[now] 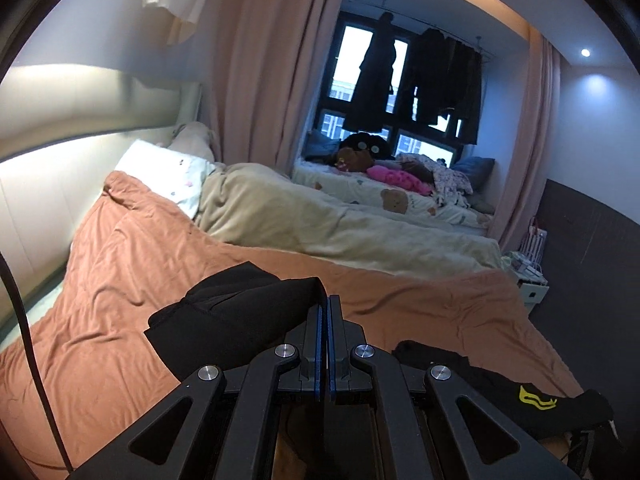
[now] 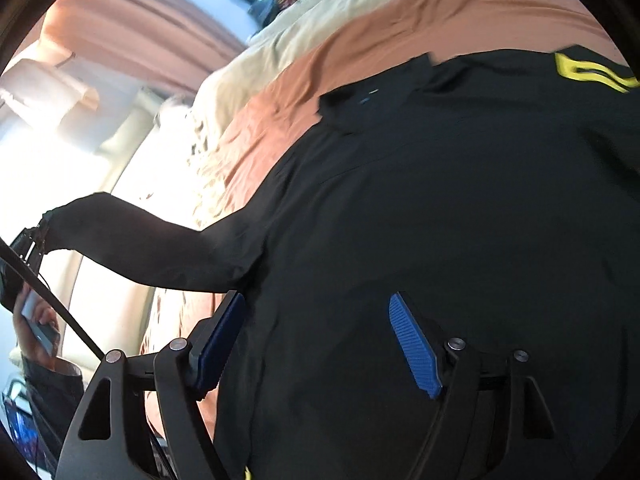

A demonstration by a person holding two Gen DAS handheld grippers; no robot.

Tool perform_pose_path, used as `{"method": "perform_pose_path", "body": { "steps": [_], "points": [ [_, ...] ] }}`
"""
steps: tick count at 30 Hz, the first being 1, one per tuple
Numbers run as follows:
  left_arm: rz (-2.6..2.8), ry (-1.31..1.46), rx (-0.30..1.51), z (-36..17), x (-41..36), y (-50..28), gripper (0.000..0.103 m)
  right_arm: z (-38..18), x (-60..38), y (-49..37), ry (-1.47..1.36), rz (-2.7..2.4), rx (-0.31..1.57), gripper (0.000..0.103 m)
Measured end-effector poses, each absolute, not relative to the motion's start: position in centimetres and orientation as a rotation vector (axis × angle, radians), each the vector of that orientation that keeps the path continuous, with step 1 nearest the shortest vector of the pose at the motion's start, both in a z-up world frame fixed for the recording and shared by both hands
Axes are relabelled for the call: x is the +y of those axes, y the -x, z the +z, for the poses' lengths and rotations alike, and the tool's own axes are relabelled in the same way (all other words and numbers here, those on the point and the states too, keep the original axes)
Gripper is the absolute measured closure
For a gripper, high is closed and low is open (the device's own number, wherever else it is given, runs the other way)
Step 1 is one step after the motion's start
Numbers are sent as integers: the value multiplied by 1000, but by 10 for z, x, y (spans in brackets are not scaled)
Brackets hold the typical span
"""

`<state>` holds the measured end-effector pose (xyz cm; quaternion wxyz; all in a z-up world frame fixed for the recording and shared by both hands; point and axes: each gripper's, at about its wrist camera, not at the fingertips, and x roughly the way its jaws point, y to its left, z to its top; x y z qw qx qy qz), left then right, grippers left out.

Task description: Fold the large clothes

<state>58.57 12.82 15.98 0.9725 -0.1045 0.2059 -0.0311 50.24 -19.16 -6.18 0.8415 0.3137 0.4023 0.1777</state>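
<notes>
Left wrist view: nearest the lens the left tongs (image 1: 325, 308) stand pressed together on a fold of black cloth, the end of a sleeve (image 1: 236, 312) of the black garment (image 1: 520, 384), which drapes off to the left of the pads and hangs above the orange bedcover (image 1: 160, 248). Lower right, more of the same garment lies on the cover, with a yellow mark (image 1: 536, 398) on it. In the right wrist view the right tongs (image 2: 320, 340) stand wide apart with nothing between the blue pads (image 2: 414, 348), poised over the black garment's (image 2: 460, 200) body, which lies spread fairly flat across the orange bedcover (image 2: 360, 32). From that body the sleeve (image 2: 152, 240) stretches out to the left edge, where the left tongs (image 2: 38, 236) hold its end up off the bed; a hand (image 2: 32, 328) shows below them. Judging by this, the fold is at an early stage: the garment is laid out and one sleeve is lifted, seemingly ready to be brought across the body, but no fold is set down yet. The other sleeve, and the folding of the body itself, look to remain, though much of the garment is out of frame. Farther off lie a beige quilt (image 1: 320, 216), a pillow (image 1: 168, 172), pink curtains (image 1: 272, 60) and a window (image 1: 396, 92) hung with dark clothes.
</notes>
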Motion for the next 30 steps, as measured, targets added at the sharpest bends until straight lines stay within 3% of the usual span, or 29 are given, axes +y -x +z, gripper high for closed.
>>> {"method": "perform_pose_path", "body": {
  "steps": [11,21,24,26,30],
  "points": [
    [-224,61,462,169,-21,-603,102,-82,-243,-509,-801,287,855,29],
    [-427,-16,601,109,-138,-623,102,-92,-299,-498,-958,286,879,29],
    [-536,-47,729,78,-178,-625,101,-87,-302,-493,-981,305,876,29],
    [-596,-77,846,54,-201,-626,92,-88,-305,-493,-993,309,869,29],
    [-617,-85,908,34,-220,-605,44,-93,-321,-488,-1036,301,848,29]
  ]
}}
